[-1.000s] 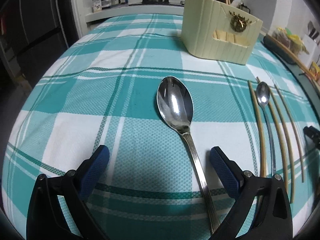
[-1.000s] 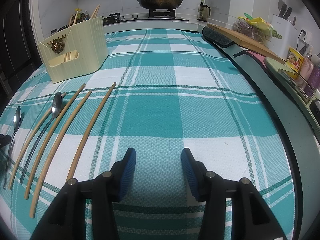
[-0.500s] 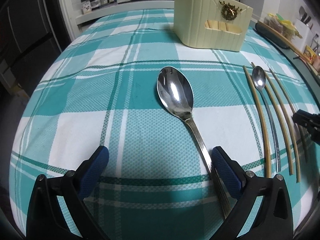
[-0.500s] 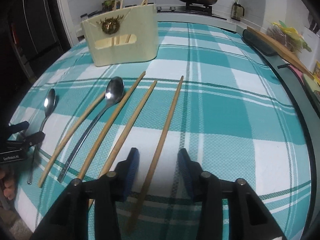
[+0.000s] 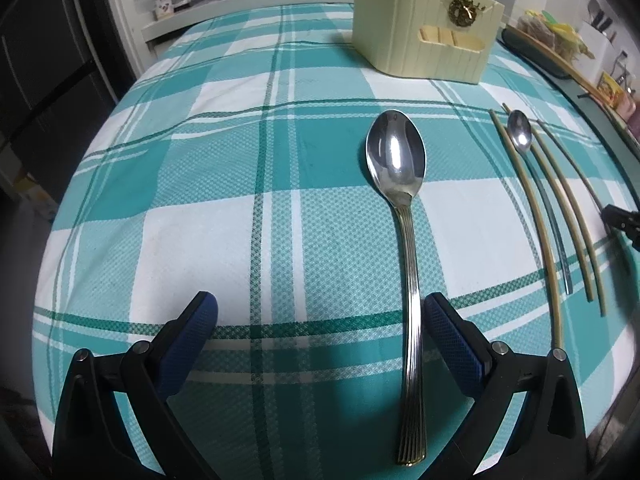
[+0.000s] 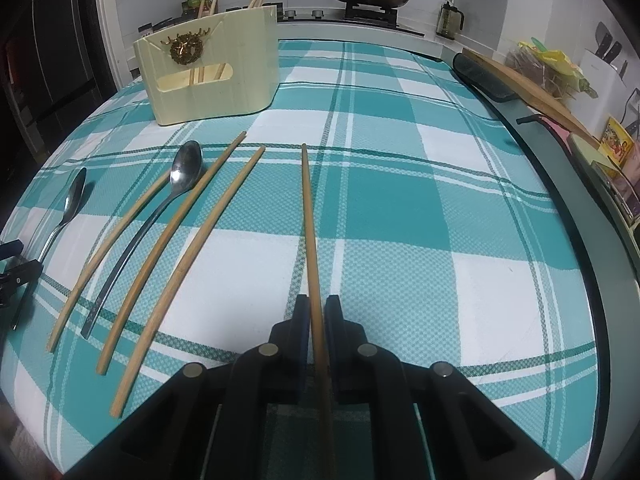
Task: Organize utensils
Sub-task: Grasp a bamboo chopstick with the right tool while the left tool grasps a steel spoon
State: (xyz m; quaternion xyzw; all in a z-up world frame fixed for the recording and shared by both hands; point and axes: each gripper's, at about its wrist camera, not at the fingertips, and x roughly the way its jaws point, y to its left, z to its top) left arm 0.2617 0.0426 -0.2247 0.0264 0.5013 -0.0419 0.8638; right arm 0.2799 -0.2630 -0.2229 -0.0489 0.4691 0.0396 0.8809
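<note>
Low in the right wrist frame, my right gripper point(image 6: 316, 322) is clamped on one chopstick point(image 6: 309, 216); three chopsticks point(image 6: 188, 236) and a slim spoon point(image 6: 186, 168) lie left. My left gripper point(image 5: 320, 320) gapes around the big spoon point(image 5: 396, 156), cream holder point(image 5: 424, 46) upper right.

Ahead of the left gripper point(image 5: 320, 324), whose jaws stand wide, bare tablecloth point(image 5: 200, 184) runs from 9 to 12 o'clock. The large spoon point(image 5: 400, 200) lies at 1 o'clock, its handle just inside the right finger. Three chopsticks point(image 5: 532, 216) and a thin spoon point(image 5: 524, 148) fence off 2 o'clock. The cream holder point(image 5: 424, 40) blocks 12 to 1, seemingly well beyond.
</note>
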